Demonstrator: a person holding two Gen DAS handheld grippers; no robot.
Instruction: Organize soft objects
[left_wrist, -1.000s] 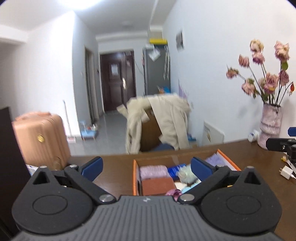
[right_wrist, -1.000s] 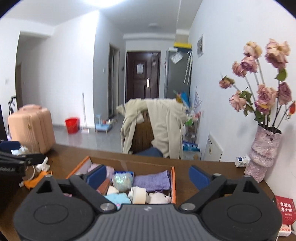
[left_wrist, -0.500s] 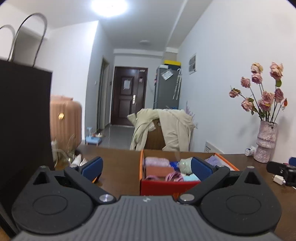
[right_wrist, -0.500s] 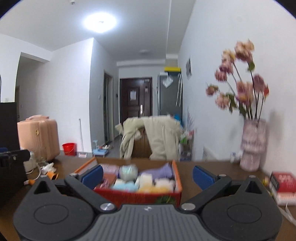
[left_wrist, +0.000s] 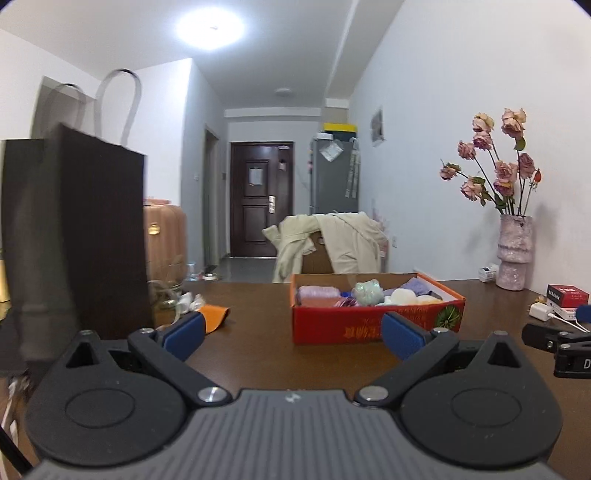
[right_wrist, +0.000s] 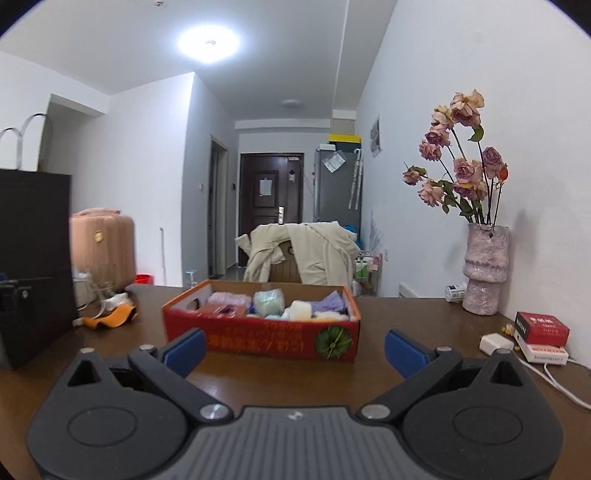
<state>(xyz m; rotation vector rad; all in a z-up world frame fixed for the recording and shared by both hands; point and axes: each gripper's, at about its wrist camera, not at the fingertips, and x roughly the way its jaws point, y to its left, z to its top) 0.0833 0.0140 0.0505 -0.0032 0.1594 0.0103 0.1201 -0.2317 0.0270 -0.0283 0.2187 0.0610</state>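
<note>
A red cardboard box (left_wrist: 376, 325) (right_wrist: 258, 338) stands on the brown table, packed with several soft rolled items in pink, purple, pale green and cream (right_wrist: 269, 301) (left_wrist: 367, 290). My left gripper (left_wrist: 291, 334) is open, low over the table, short of the box and a little to its left. My right gripper (right_wrist: 295, 349) is open too, just in front of the box's near wall, with nothing between its fingers. The right gripper's black body (left_wrist: 557, 347) shows at the right edge of the left wrist view.
A tall black paper bag (left_wrist: 74, 236) (right_wrist: 33, 266) stands at the left. An orange soft piece (left_wrist: 216, 317) (right_wrist: 110, 317) lies beside it. A vase of dried roses (right_wrist: 485, 273), a red carton (right_wrist: 541, 328) and a white charger (right_wrist: 495, 341) sit at the right. A coat-draped chair (right_wrist: 303, 254) stands behind the table.
Both grippers have drawn back and dropped from above the box to table height, so the box's front wall now shows. Both stay open and empty.
</note>
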